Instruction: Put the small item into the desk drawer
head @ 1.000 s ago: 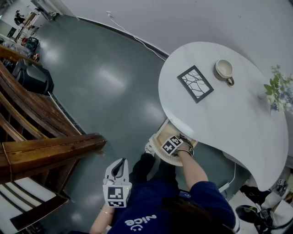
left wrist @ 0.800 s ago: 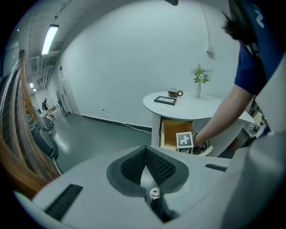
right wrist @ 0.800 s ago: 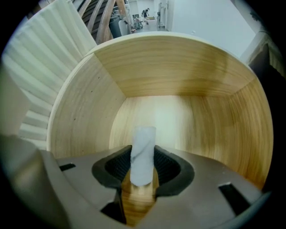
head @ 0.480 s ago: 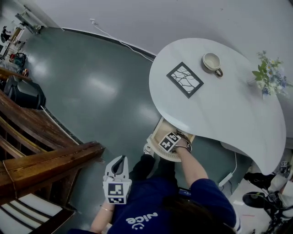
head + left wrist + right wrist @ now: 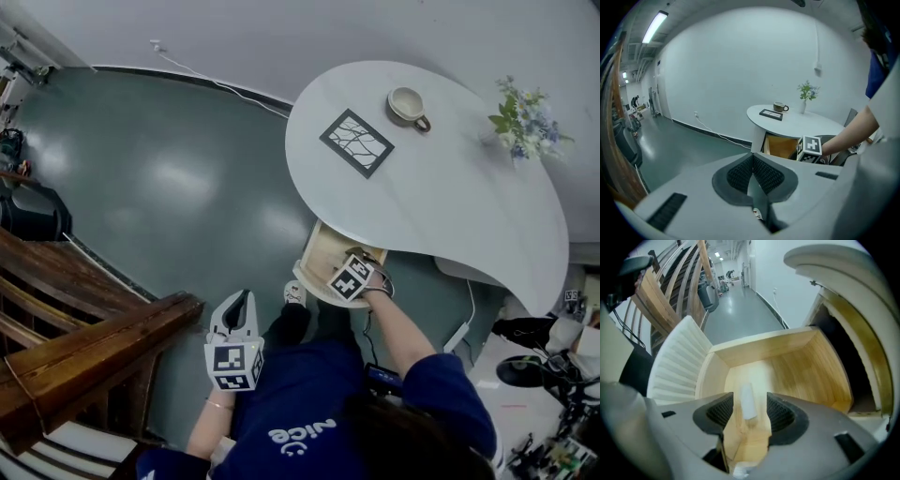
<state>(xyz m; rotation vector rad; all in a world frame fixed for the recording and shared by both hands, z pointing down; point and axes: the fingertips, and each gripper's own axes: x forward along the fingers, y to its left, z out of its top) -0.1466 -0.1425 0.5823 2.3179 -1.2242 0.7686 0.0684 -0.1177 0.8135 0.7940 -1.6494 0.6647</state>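
Head view: right gripper (image 5: pixel 349 272) reaches into the open drawer (image 5: pixel 317 251) at the table's (image 5: pixel 450 206) near edge; left gripper (image 5: pixel 238 309) hangs left, nearer the person.

Left gripper view: jaws pressed together, empty.

Right gripper view: jaws opening. The item (image 5: pixel 748 401) is between them, pads clear of it, inside the drawer.

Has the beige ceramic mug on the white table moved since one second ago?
No. The beige ceramic mug still stands beside the black-framed picture on the white table; only the camera shifted.

A black-framed picture (image 5: pixel 356 142) lies left of a beige cup (image 5: pixel 407 105); flowers (image 5: pixel 521 117) stand further right. Wooden stair rails (image 5: pixel 84 347) fill the near left. A white cable (image 5: pixel 216 82) trails far off.
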